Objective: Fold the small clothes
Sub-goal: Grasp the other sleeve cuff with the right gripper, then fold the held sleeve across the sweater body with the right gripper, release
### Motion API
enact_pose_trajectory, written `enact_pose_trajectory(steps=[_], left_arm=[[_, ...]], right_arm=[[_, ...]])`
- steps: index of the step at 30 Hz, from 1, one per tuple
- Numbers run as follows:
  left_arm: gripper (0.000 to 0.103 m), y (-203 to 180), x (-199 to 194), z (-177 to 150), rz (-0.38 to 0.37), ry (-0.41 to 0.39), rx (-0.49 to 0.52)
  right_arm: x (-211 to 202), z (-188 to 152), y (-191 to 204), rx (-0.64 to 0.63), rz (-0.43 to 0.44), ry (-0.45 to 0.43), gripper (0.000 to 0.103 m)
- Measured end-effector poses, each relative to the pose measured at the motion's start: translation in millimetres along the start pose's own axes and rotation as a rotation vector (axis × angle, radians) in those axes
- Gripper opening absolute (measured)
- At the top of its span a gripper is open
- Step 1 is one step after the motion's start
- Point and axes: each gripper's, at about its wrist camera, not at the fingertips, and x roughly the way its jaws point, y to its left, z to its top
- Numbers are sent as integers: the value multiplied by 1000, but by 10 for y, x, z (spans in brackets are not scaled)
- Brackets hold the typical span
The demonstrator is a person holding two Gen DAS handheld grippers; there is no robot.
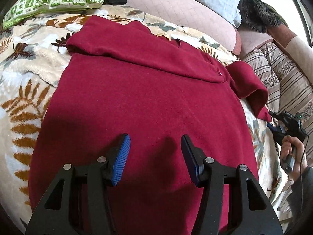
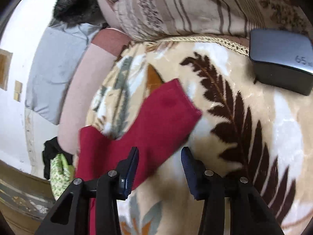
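A: Left gripper (image 1: 155,156)?
B: Jaws spread, nothing between them but the red shirt (image 1: 140,101) lying flat beneath and ahead. Past the tips its collar is folded down, with a tag (image 1: 163,35) at the neck.

A: And the right gripper (image 2: 159,168)?
B: Also spread, gripping nothing. The sleeve (image 2: 156,121) lies under its left jaw and runs ahead; the right jaw is over bare blanket (image 2: 244,137).

A: Farther out?
B: Ahead-right of the right jaws sits a dark box (image 2: 279,58); straight ahead, a striped quilt (image 2: 176,9). Far ahead-left of the left jaws lies a green pillow (image 1: 56,0).
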Motion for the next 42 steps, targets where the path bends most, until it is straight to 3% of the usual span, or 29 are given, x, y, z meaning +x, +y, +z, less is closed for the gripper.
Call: enact_pose_trajectory(steps=[6,7,8,10,14,22,26,29,33,36,42], left_arm=[[53,9,16,8,-5,0,-11],[53,10,16,8,-6,0,-12],[53,12,16,10,-7,0,-12],[53,21,13,10,-10,0,-15],[53,39,10,13,-17,0,-19],[53,56,-8,8,-24,-3,-29],[53,78,-23,7,-36,-4,-40],[53,93,-30,5,-47,-4,-48],[53,118,-38,6,-63,-7,-63],[53,160,-84,6,-75,-28,-83],[53,297,-190,27,-70,-85,-141]], right_arm=[[20,193,-165,127,47,-65,44],[15,187,-144,119,44,-67,39],[11,181,-111,100,44,-61,24],[-46,172,-4,50,16,-68,7],[-310,226,326,-55,-2,-137,6],[-1379,635,1190,-335,-108,-351,6],[-1539,689,1462,-458,-152,-362,6],[-1363,554,1682,-541,-170,-332,6],[-807,194,2007,-602,-133,-257,6],[-331,-230,2289,-647,-76,-193,6],[632,-1399,3062,-790,54,-42,6]])
